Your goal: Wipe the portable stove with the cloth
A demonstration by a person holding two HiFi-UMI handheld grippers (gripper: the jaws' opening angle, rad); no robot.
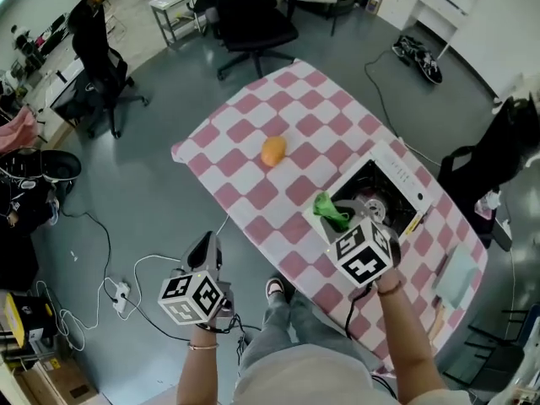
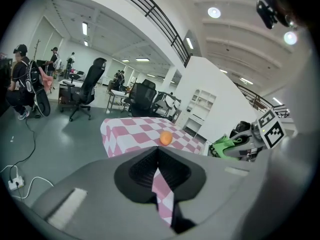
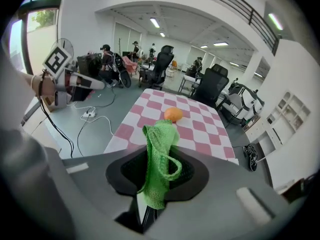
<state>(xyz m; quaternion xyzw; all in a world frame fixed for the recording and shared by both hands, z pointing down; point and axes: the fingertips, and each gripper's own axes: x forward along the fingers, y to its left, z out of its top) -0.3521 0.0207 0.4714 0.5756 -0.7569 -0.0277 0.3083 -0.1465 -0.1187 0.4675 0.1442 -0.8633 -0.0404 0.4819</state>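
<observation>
Left gripper (image 1: 205, 245): held off the table's near-left edge, over grey floor. Its own view (image 2: 159, 156) shows the jaws drawn together, only a thin wedge of gap and nothing in it.
Power strip (image 1: 118, 292): on the floor to the left of the left gripper, with white cable; only the head view shows where it lies in relation to that gripper.
People (image 2: 22, 79): standing far off to the left of the left gripper's line of sight; the head view does not show them.
Checked table (image 1: 253, 142): pink and white, ahead and to the right of the left gripper; it fills that gripper's jaw gap in its own view.
Orange round object (image 1: 272, 151): alone on the table, well ahead of both grippers (image 2: 166, 138) (image 3: 173, 114).
Green cloth (image 1: 331, 211): pinched in the right gripper; its own view shows it standing up past the jaw tips, with a loop hanging to one side (image 3: 159, 159). Seen side-on from the left gripper (image 2: 225, 148).
Right gripper (image 1: 342, 224): jaws clamped on the green cloth (image 3: 155, 161), over the stove's near-left corner.
Portable stove (image 1: 405, 175): white casing, black top, on the table directly under and beyond the right gripper; only the head view shows it plainly.
</observation>
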